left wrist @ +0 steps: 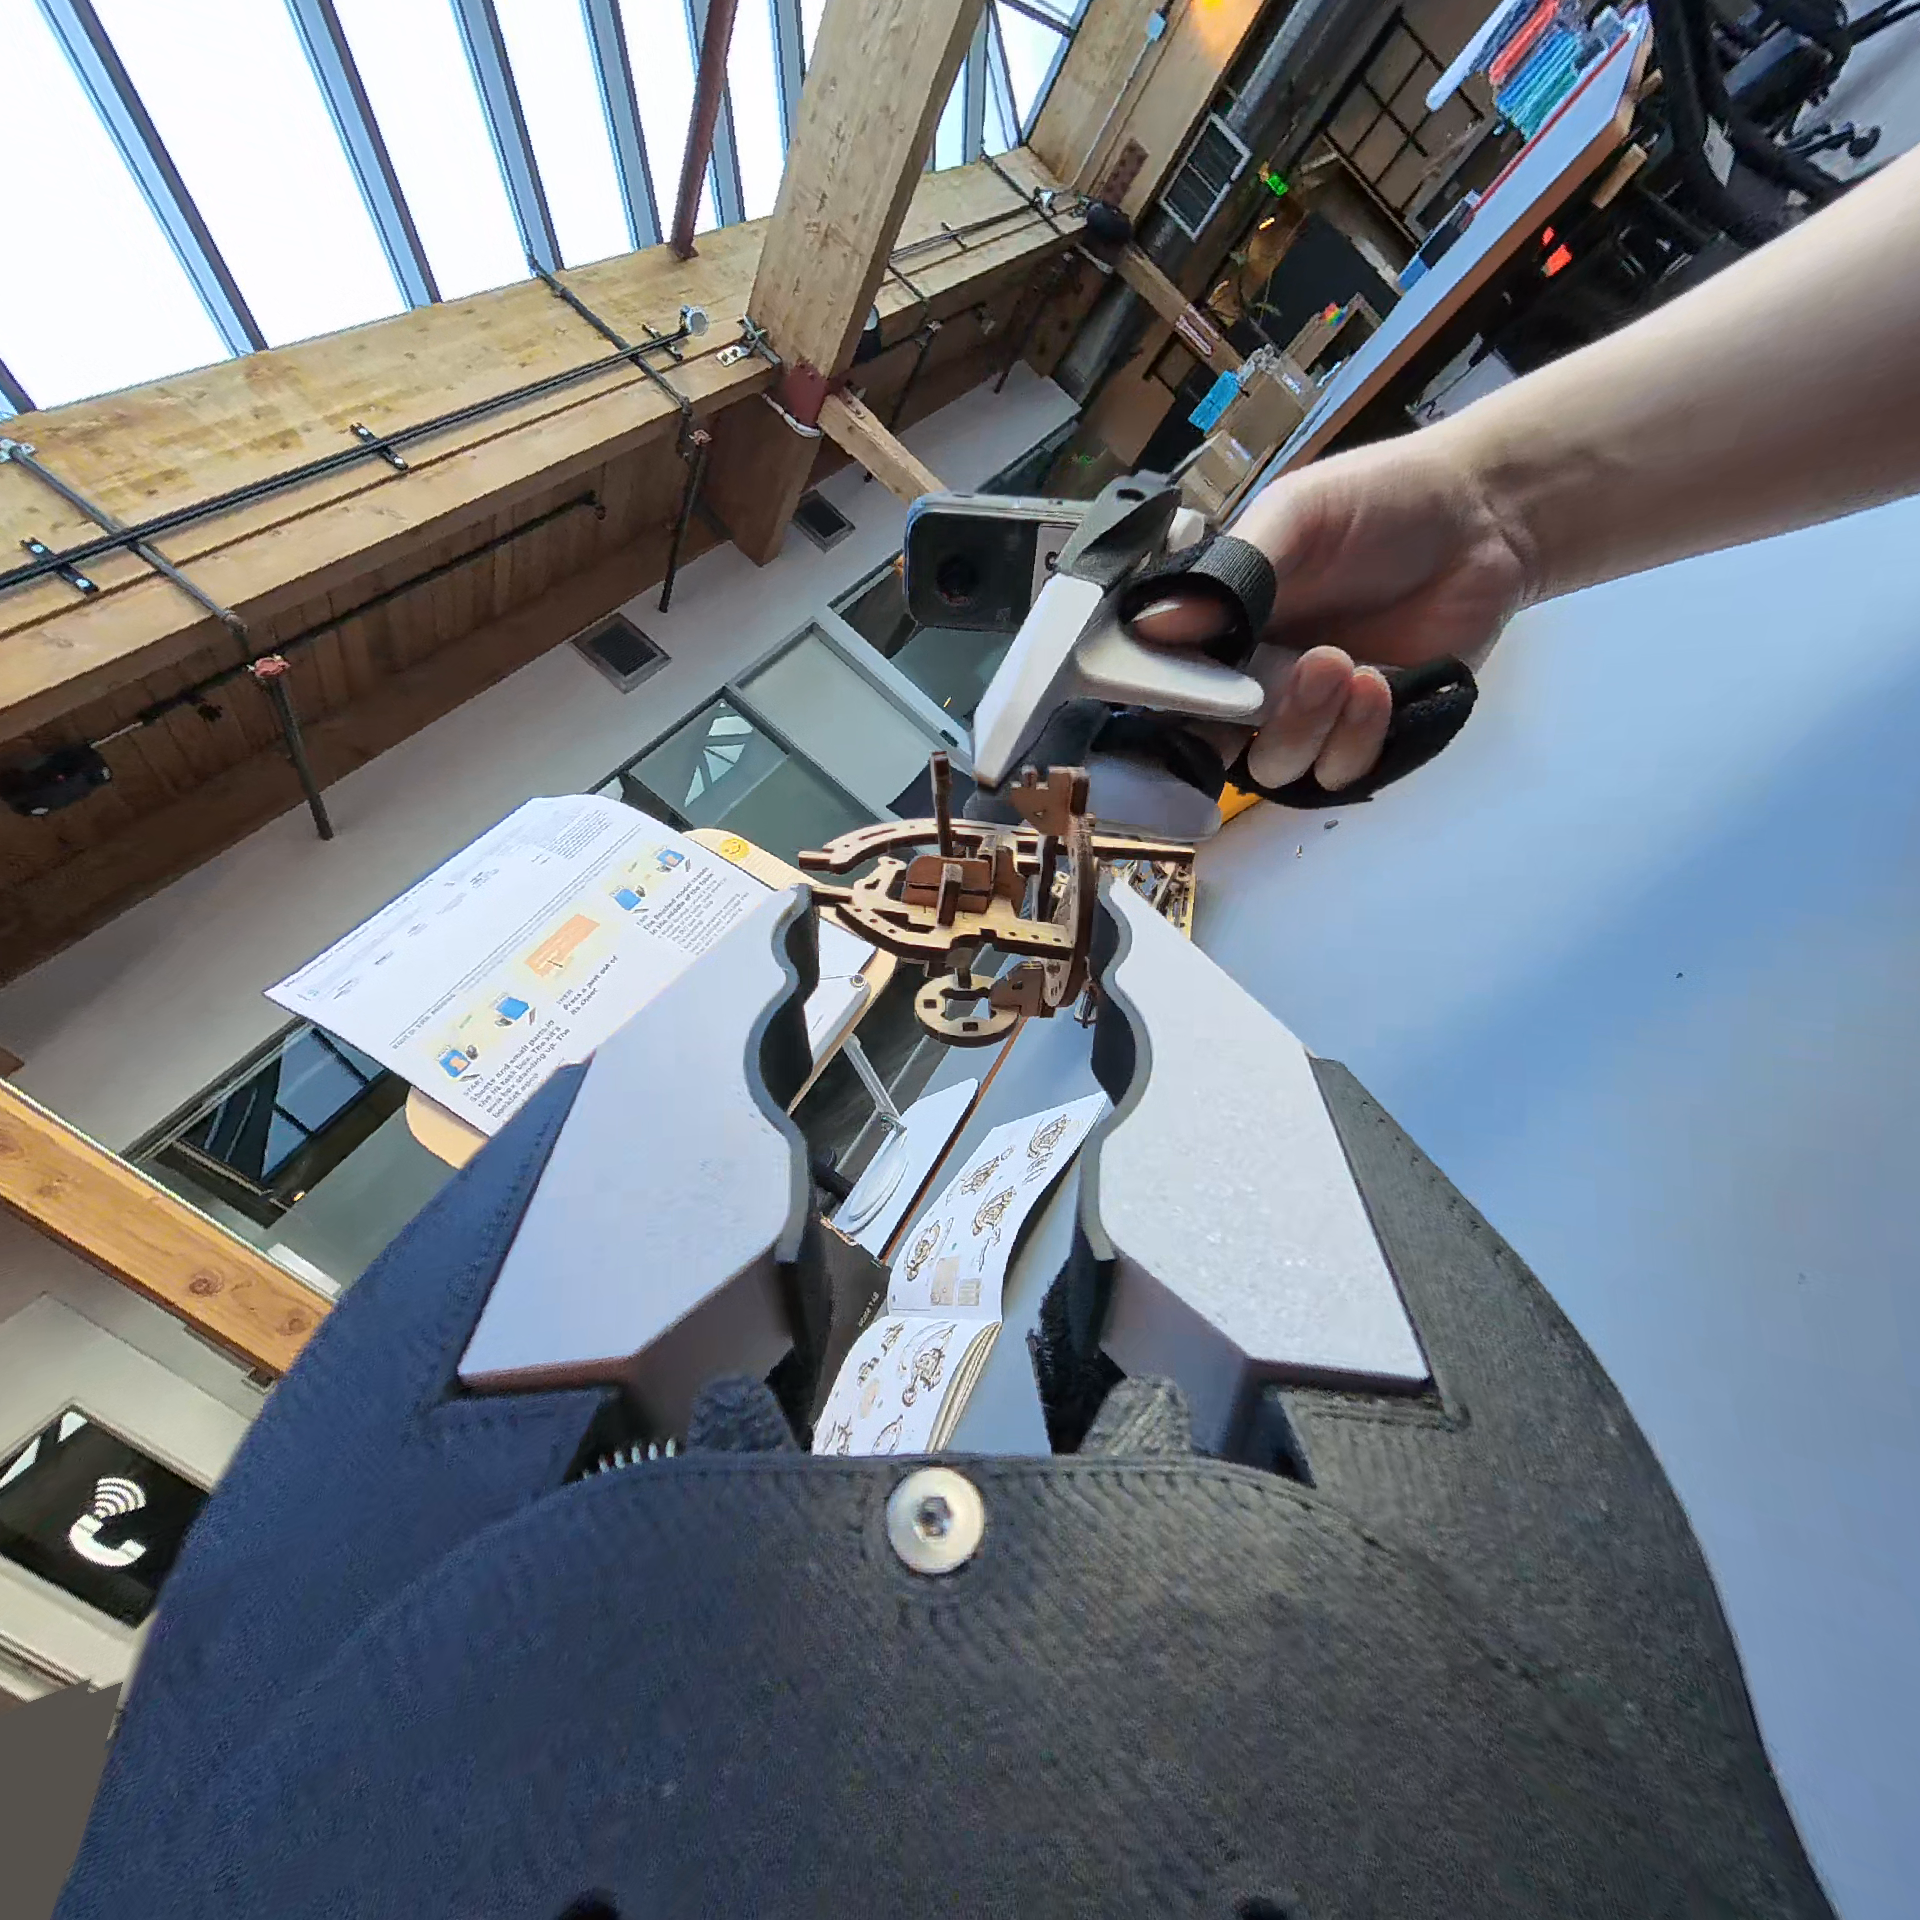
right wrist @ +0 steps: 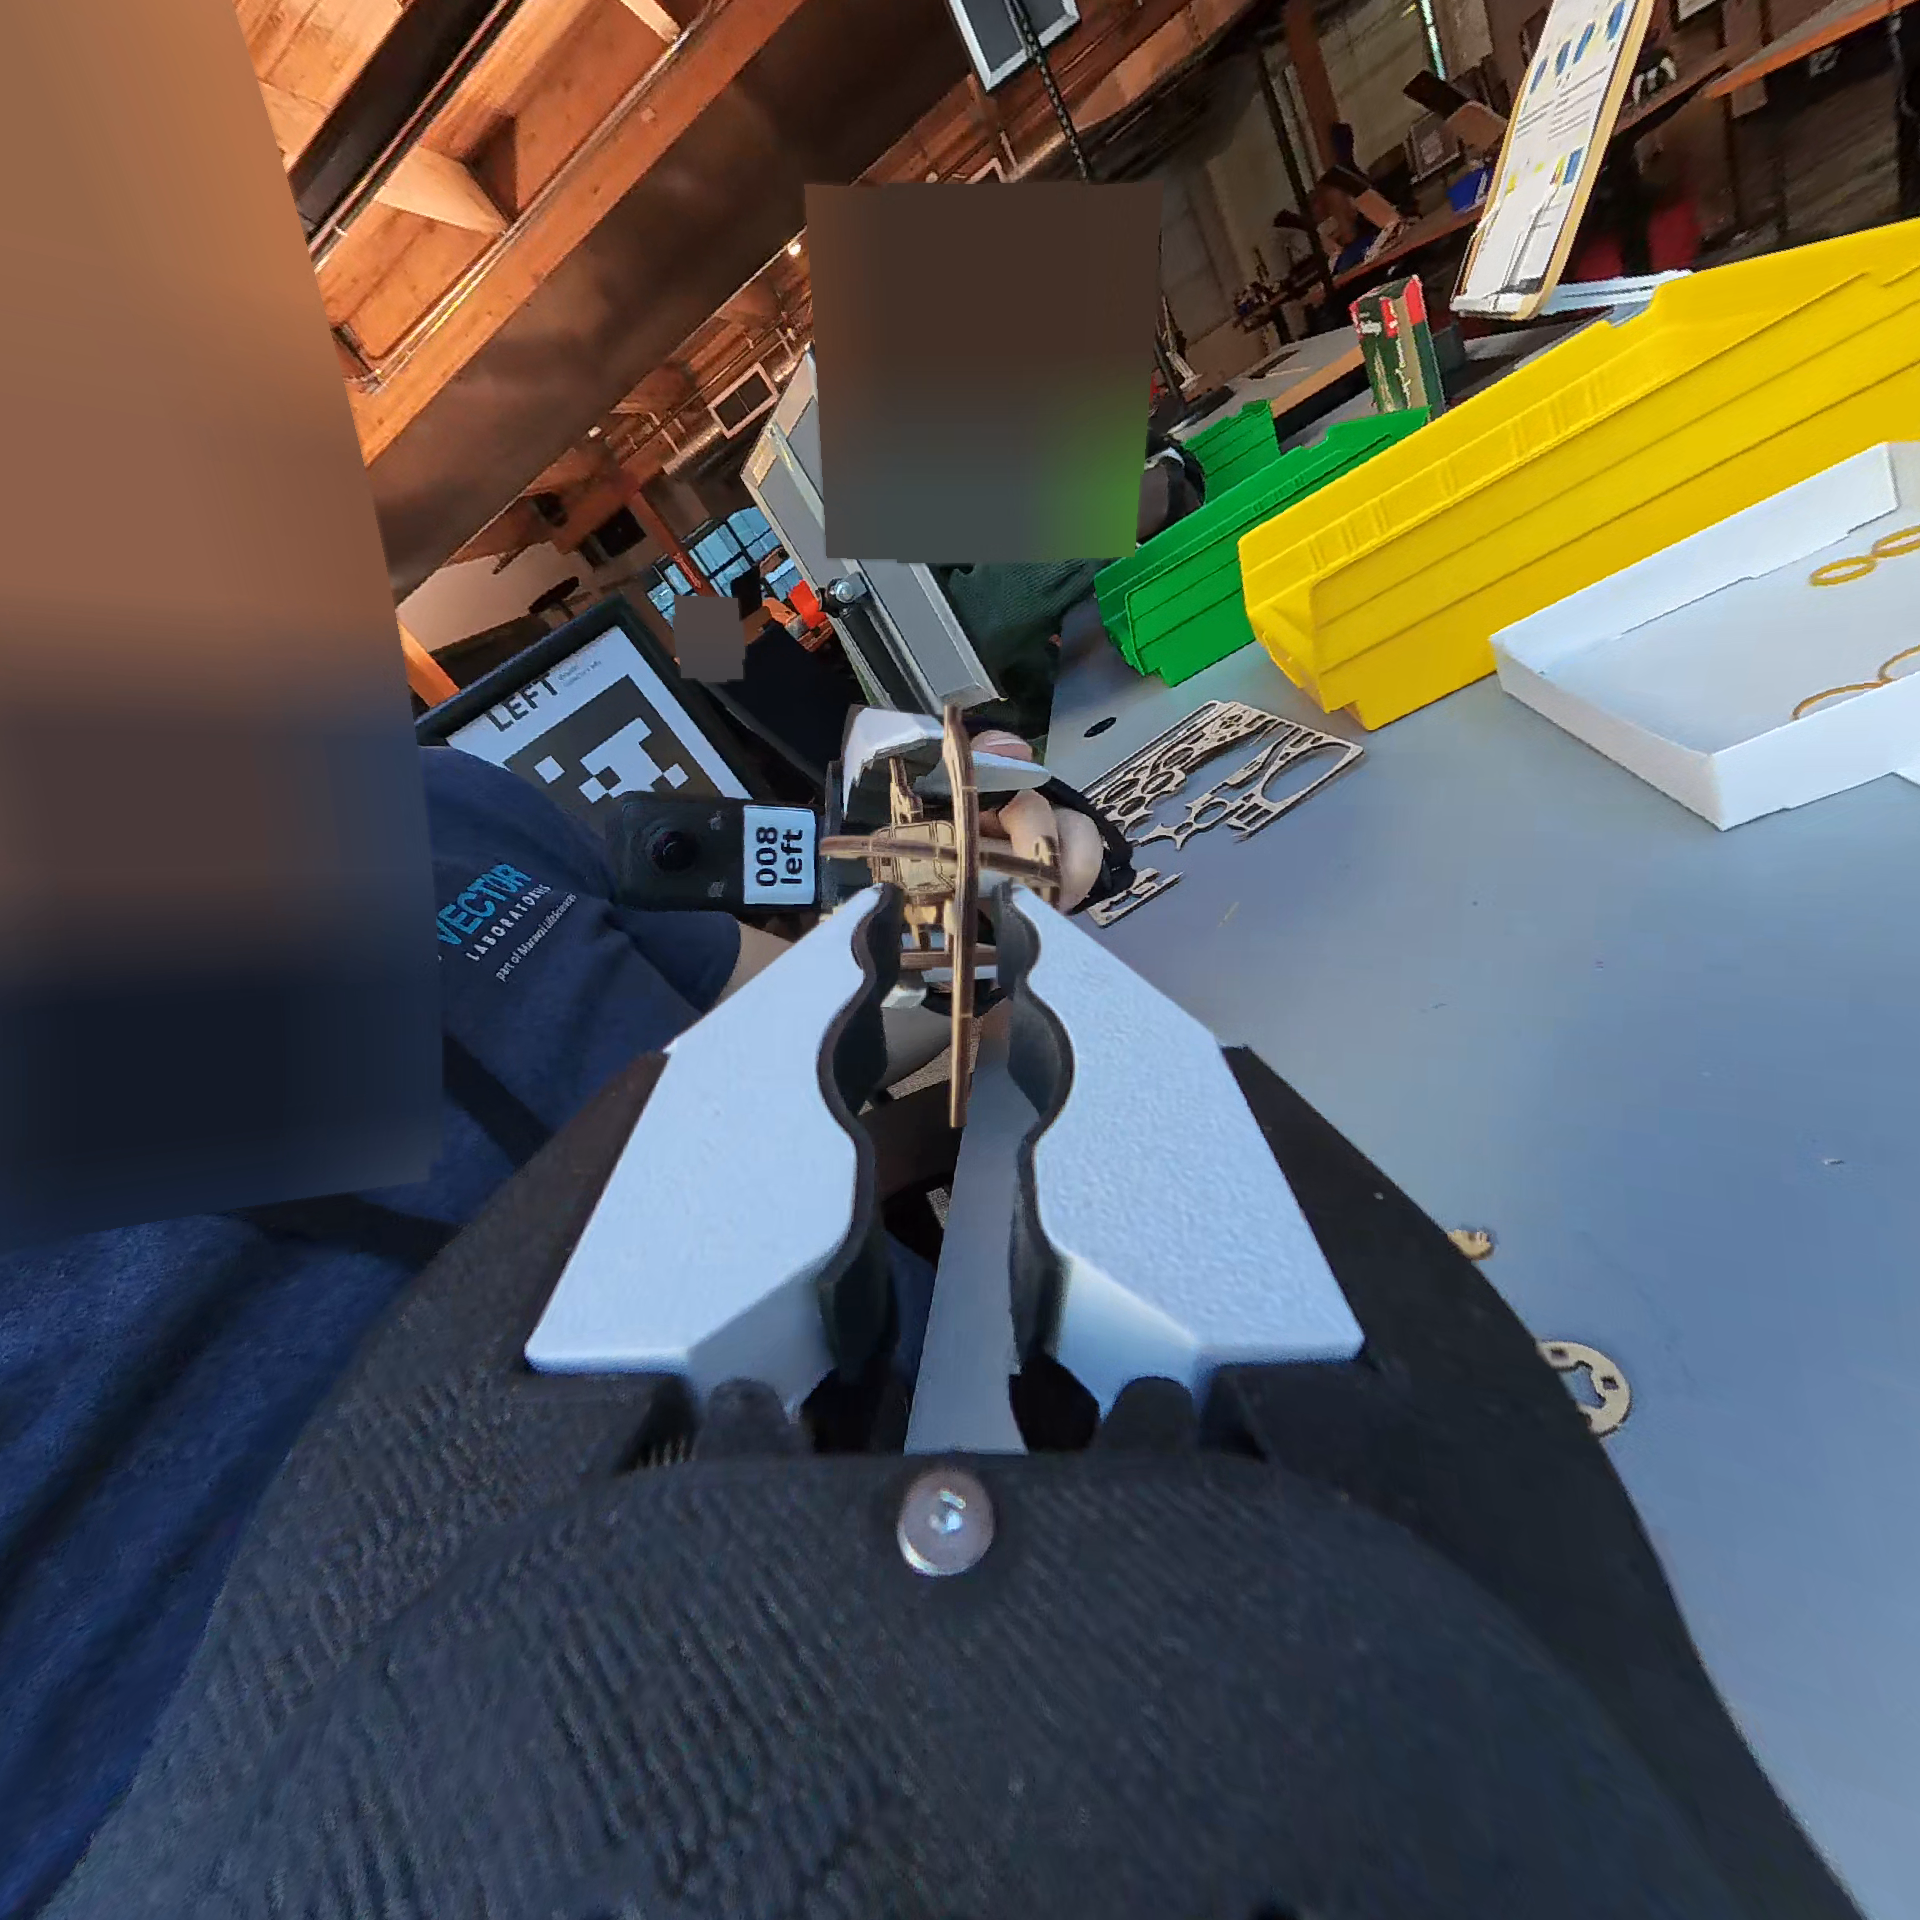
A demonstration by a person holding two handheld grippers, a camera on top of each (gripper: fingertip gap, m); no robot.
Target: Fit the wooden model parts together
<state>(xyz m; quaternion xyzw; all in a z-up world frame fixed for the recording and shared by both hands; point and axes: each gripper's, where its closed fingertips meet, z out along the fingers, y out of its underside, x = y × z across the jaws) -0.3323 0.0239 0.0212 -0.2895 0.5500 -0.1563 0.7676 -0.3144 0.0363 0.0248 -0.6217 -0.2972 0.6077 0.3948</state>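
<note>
A part-built brown wooden model (left wrist: pixel 966 904) hangs in the air above the grey table (left wrist: pixel 1558 935). My left gripper (left wrist: pixel 956 914) flanks it, one fingertip on each side, and seems shut on it. My right gripper (left wrist: pixel 1039 795) comes in from the upper right, held by a hand, with its tips around a notched upright part (left wrist: pixel 1051 798) on top of the model. In the right wrist view the model (right wrist: pixel 925 862) sits at my right gripper's (right wrist: pixel 945 909) tips, with a thin wooden disc (right wrist: pixel 961 987) edge-on between the fingers. The left gripper (right wrist: pixel 935 758) shows behind it.
An instruction sheet on a clipboard (left wrist: pixel 540 935) and an open booklet (left wrist: pixel 966 1247) lie beyond the left gripper. On the table are an emptied laser-cut sheet (right wrist: pixel 1216 790), green bins (right wrist: pixel 1195 561), a yellow bin (right wrist: pixel 1558 499), a white tray (right wrist: pixel 1714 675) and loose small pieces (right wrist: pixel 1584 1382). A person in a blue shirt (right wrist: pixel 520 935) is at the left. My two grippers' fingertips are within a few centimetres of each other.
</note>
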